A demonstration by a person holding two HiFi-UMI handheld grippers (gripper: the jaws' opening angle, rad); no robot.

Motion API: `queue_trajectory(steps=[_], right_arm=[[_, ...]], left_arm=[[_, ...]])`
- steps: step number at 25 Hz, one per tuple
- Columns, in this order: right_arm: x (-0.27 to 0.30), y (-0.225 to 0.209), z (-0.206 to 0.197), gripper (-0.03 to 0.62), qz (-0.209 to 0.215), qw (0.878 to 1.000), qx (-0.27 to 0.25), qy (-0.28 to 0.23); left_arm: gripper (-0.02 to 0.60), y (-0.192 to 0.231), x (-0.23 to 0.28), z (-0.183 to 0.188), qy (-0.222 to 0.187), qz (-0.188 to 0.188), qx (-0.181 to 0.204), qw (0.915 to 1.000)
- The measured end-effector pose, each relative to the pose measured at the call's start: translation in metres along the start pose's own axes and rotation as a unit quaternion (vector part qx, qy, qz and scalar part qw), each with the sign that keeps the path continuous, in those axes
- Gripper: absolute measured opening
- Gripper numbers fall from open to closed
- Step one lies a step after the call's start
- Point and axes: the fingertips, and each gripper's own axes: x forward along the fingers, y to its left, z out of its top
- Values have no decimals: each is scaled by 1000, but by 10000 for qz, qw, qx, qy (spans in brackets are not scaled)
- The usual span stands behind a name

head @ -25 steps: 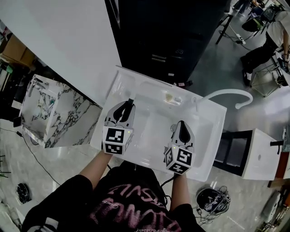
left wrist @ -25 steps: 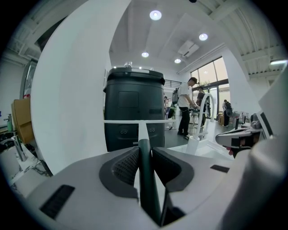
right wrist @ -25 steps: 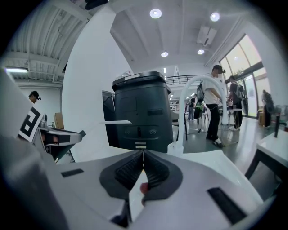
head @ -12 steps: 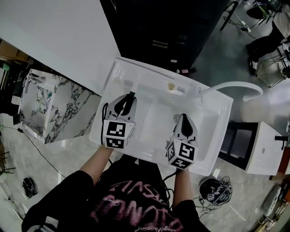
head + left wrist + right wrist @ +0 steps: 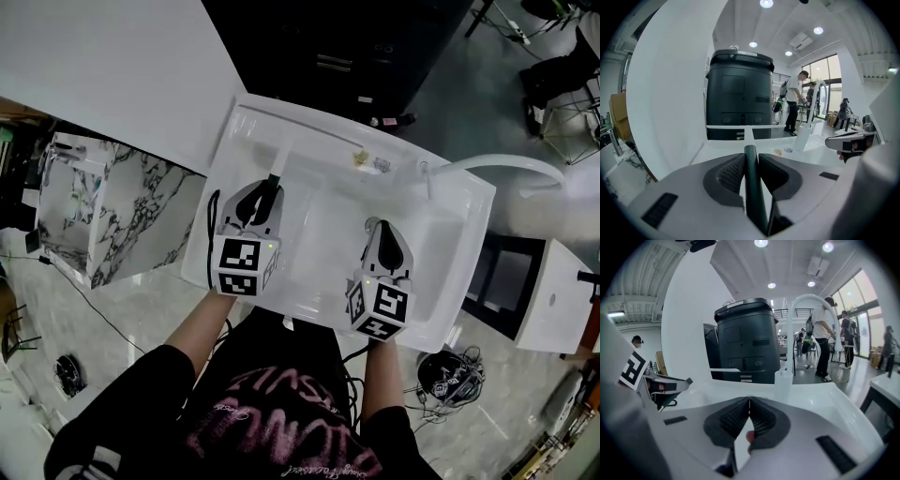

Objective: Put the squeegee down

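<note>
Squeegee (image 5: 752,187) in left tongs (image 5: 269,190), dark handle gripped between both pads and pointing away toward the back wall of the sink (image 5: 323,225); far end pale and hard to separate from the white basin. Held over the left part of the basin, apparently clear of its floor, to judge from the head view. Right tongs (image 5: 749,401) pressed together with nothing between them, hanging over the right part of the basin, short of the tap (image 5: 497,161). Over the last second: little real change. Mostly a shift of the head view, with the sink now drawn larger and more central; both tongs in nearly the same places over the basin as before. No loosening of the left grip, and no drop in height readable with any confidence. Meaning for the task: putting-down apparently not begun, or only at its approach. Likely still needed: lowering the squeegee to the basin floor or rim, then parting the left tongs and drawing back along the handle. Risk, as a judgement: smooth white surface, hence a possible slide on release.
</note>
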Motion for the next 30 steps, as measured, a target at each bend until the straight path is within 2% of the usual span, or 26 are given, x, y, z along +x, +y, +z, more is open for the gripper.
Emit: queue_trajectory(steps=[11, 30], right_arm=[[12, -10, -21, 21, -20, 9997, 21, 235], [24, -19, -62, 20, -33, 9982, 120, 593]], left_arm=[[94, 4, 20, -26, 236, 114, -249, 9993], [94, -1, 43, -75, 790, 82, -361, 9962]])
